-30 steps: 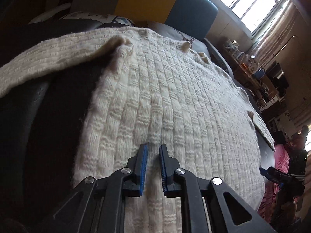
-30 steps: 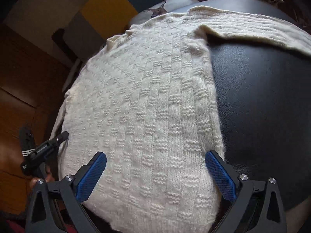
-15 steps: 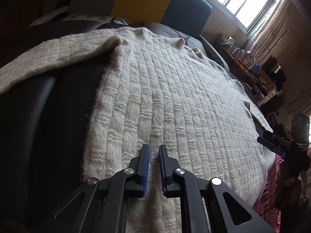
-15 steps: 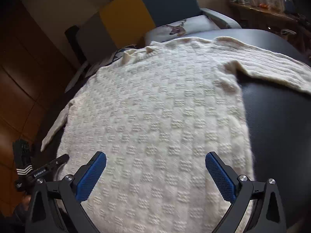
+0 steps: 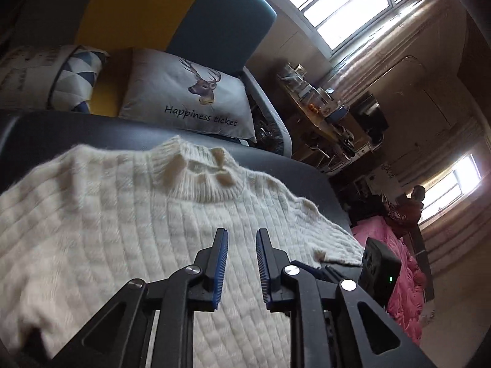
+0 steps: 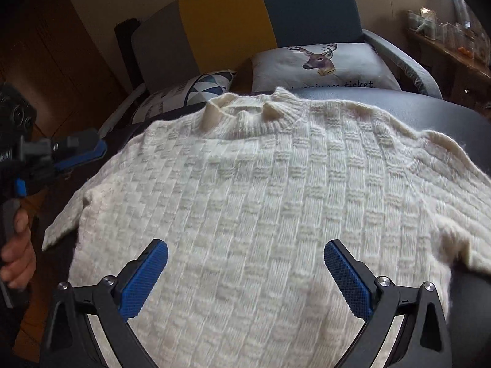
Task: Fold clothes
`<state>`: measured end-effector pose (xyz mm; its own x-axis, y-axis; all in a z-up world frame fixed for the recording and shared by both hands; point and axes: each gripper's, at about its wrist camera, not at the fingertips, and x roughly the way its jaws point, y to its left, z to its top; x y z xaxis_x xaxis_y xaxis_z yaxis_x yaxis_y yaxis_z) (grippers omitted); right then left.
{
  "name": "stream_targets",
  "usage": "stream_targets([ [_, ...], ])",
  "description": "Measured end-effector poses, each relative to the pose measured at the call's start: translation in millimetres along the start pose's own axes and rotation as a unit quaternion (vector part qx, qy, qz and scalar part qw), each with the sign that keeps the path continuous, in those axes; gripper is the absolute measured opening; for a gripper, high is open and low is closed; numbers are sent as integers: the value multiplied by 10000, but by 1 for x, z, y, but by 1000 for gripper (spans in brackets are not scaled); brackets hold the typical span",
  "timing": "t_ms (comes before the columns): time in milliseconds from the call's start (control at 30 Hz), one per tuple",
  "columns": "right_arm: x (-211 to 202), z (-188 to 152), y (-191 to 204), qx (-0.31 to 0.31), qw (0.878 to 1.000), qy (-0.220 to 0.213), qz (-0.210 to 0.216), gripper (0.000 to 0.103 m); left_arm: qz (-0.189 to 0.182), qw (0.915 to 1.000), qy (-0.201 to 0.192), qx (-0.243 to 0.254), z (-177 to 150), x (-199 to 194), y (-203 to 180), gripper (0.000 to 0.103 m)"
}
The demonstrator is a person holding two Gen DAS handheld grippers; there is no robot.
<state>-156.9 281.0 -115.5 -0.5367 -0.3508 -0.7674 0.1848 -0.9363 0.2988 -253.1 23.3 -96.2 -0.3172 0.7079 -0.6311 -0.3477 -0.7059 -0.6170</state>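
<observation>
Dark tabletop (image 6: 445, 110), sofa beyond: cream basket-weave knit sweater (image 6: 260, 199) lying flat, long axis near-to-far, ribbed collar (image 6: 251, 113) at far end. Left hand-held gripper (image 5: 241, 263) narrowly parted, empty; right hand-held gripper (image 6: 245, 273) spread wide, empty, above sweater.

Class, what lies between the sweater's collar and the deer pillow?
Only a bare strip of dark table separates the collar from the pillow, shown in the left wrist view.

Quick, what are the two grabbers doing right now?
Left gripper: jaws slightly apart, holding nothing, above the sweater.
Right gripper: wide open, empty.
</observation>
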Motion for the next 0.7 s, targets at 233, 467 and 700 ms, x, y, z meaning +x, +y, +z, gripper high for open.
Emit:
stream_targets([
  [233, 33, 37, -28, 26, 9998, -62, 171, 103, 94, 9963, 800, 292, 69, 102, 15, 21],
  [467, 39, 36, -38, 44, 9989, -256, 388, 103, -149, 9901, 1317, 472, 93, 153, 30, 21],
  [700, 43, 51, -31, -596, 9954, 19, -756, 103, -329, 9791, 1915, 595, 88, 182, 22, 23],
])
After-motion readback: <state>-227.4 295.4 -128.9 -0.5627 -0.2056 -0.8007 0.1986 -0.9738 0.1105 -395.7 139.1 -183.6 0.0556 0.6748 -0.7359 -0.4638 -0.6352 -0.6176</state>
